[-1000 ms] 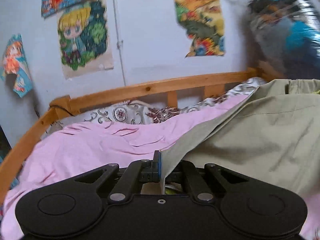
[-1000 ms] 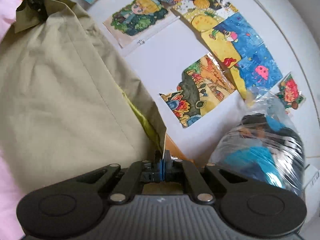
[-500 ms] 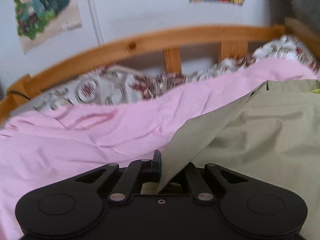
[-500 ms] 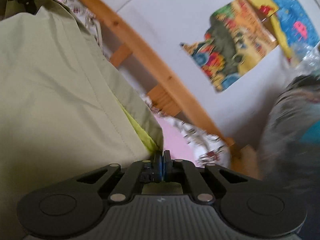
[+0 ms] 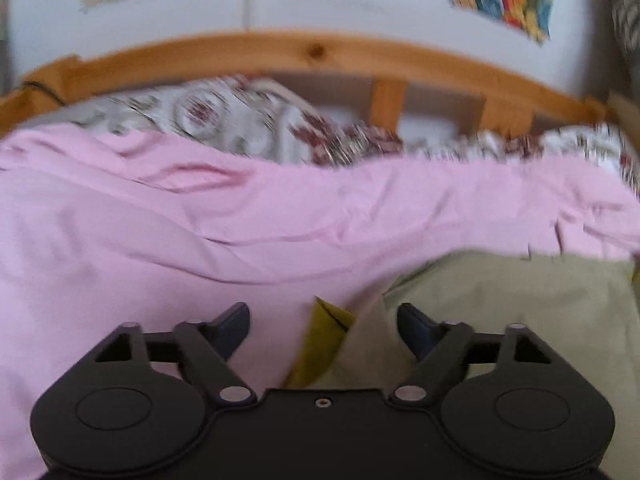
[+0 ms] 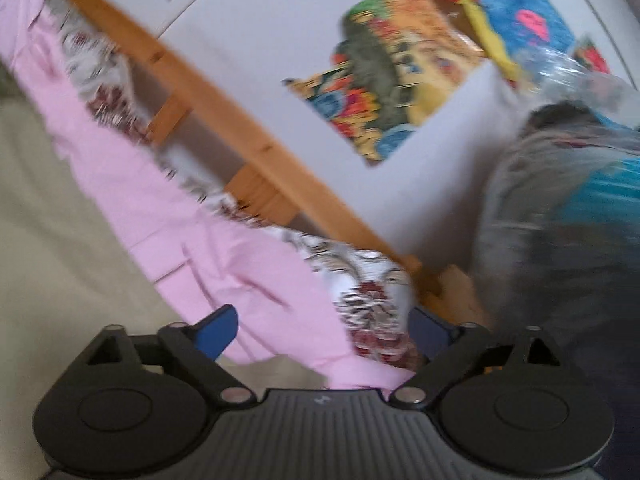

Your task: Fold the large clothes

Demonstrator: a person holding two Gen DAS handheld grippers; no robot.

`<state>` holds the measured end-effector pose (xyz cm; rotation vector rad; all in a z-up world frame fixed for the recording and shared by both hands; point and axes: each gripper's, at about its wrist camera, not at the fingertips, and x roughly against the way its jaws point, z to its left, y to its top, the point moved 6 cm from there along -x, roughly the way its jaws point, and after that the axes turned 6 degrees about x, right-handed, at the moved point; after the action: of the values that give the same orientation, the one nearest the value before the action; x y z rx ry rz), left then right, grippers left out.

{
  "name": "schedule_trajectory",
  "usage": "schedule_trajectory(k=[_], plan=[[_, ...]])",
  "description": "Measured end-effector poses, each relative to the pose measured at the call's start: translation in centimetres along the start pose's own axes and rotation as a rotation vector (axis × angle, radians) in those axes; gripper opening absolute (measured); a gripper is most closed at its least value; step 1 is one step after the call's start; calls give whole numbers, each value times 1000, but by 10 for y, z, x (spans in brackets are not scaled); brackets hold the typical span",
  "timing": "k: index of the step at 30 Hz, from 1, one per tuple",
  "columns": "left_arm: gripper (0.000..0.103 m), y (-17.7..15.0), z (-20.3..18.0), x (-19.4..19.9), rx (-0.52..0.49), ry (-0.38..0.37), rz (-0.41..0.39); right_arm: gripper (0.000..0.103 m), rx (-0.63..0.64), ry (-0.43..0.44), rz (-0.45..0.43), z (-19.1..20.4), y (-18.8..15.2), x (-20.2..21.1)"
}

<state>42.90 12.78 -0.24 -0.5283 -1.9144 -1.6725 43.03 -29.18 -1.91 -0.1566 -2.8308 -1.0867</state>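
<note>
Left wrist view: the left gripper (image 5: 323,320) stands released, its jaws spread wide and just opened. A corner of the large khaki-olive cloth garment (image 5: 512,300), with a yellow-green lining showing at the fold, lies between the black fingers (image 5: 232,326) but neither pad presses on it. The rest of the garment spreads to the right on the wrinkled pink bed sheet (image 5: 160,232). Beyond it lie a white pillow with a dark red pattern (image 5: 248,120) and the curved wooden bed rail (image 5: 320,50). Half a second earlier the jaws were clenched on that corner, which stood up taut; now it has slumped onto the sheet.

Right wrist view: the right gripper (image 6: 323,326) is likewise released, jaws just opened wide, with only pink sheet and patterned pillow between the fingers. The garment lies flat at the left and under the gripper's body. Earlier its edge was pinched here; now it has dropped away. A clear plastic bag of dark and blue things (image 6: 580,200) sits at right.
</note>
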Motion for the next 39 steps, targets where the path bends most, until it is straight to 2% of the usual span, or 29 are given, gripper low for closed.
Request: schedule_trajectory(k=[2, 5, 9, 12, 13, 14, 17, 19, 23, 27, 28, 30, 33, 37, 39], plan=[[92, -1, 0, 19, -11, -6, -31, 103, -62, 57, 17, -11, 1, 25], [96, -9, -9, 45, -23, -2, -57, 103, -230, 157, 52, -14, -2, 63], [101, -32, -42, 74, -93, -110, -73, 103, -416, 348, -13, 11, -2, 109], [102, -64, -75, 79, -145, -280, -19, 103, -447, 382, -66, 47, 0, 128], [102, -74, -87, 77, -167, -342, 0, 103, -426, 378, -74, 60, 0, 129], [102, -82, -99, 74, -190, -385, 18, 103, -386, 335, -88, 73, 0, 127], [102, -93, -120, 59, -215, -424, 5, 103, -264, 208, -117, 103, -1, 109], [102, -90, -126, 44, -217, -395, -17, 103, -227, 155, -105, 116, -3, 90], [102, -78, -116, 10, -179, -285, -37, 103, -196, 110, -41, 123, -9, 47], [102, -62, -87, -28, -71, -227, -24, 103, -128, 22, 7, 117, -13, 3], [102, -58, -80, -36, -40, -231, -16, 103, -120, 5, 27, 115, -16, -8], [102, -50, -71, -46, 4, -254, -11, 103, -145, 5, 80, 109, -24, -30], [102, -48, -67, -51, -8, -271, -28, 103, -208, -4, 127, 94, -34, -52], [102, -50, -60, -59, 51, -337, -55, 103, -432, 115, 215, 71, -57, -76], [102, -51, -58, -61, 67, -349, -60, 103, -512, 147, 232, 64, -67, -83]])
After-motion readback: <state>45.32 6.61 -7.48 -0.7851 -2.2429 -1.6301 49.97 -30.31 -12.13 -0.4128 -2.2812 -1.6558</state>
